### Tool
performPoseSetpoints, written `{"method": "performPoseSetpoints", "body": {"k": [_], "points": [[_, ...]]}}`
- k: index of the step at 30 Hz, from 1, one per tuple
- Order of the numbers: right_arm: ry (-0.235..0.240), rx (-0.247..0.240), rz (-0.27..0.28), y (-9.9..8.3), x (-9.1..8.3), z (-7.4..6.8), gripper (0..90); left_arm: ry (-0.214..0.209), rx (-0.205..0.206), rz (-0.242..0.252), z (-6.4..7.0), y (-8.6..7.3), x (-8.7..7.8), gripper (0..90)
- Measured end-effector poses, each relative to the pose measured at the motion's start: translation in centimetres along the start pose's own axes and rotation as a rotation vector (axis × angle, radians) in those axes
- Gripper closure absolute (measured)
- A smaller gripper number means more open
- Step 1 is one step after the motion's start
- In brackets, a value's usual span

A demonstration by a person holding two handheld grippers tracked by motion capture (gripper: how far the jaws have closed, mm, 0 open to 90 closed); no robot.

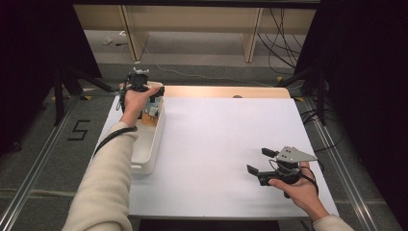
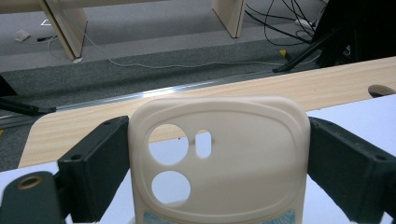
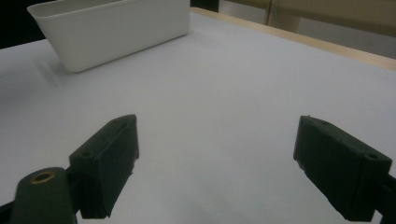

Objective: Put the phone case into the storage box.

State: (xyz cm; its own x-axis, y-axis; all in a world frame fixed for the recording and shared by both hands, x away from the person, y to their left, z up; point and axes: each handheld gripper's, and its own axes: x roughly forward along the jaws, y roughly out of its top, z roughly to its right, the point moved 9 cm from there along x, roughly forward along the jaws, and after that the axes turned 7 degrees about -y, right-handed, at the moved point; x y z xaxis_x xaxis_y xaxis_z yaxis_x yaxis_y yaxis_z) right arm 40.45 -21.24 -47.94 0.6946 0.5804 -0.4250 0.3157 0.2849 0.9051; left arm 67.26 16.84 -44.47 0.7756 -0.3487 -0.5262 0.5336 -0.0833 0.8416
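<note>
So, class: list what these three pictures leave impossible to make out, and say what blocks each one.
- Cream silicone phone case, left gripper view: lower part cut off by the bottom edge.
- White plastic bin, high view: contents too small, partly hidden by the left hand.
- Left tool, high view: jaws hidden by hand.

Phone case [image 2: 219, 158] bottom cut off by left gripper view's lower edge. Bin [image 1: 150, 144] contents in high view mostly hidden by left hand [image 1: 136, 98], too small to identify.

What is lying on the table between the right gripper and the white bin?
Nothing: in the high view, only bare white table separates the right gripper from the white bin.
</note>
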Motion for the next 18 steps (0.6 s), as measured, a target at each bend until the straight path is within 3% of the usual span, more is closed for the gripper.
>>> {"method": "performPoseSetpoints", "body": {"k": [18], "points": [[0.002,0.002,0.001,0.03,0.04,-0.04,15.0,-0.004,0.011,-0.020,0.13,-0.19,-0.06,10.0]]}}
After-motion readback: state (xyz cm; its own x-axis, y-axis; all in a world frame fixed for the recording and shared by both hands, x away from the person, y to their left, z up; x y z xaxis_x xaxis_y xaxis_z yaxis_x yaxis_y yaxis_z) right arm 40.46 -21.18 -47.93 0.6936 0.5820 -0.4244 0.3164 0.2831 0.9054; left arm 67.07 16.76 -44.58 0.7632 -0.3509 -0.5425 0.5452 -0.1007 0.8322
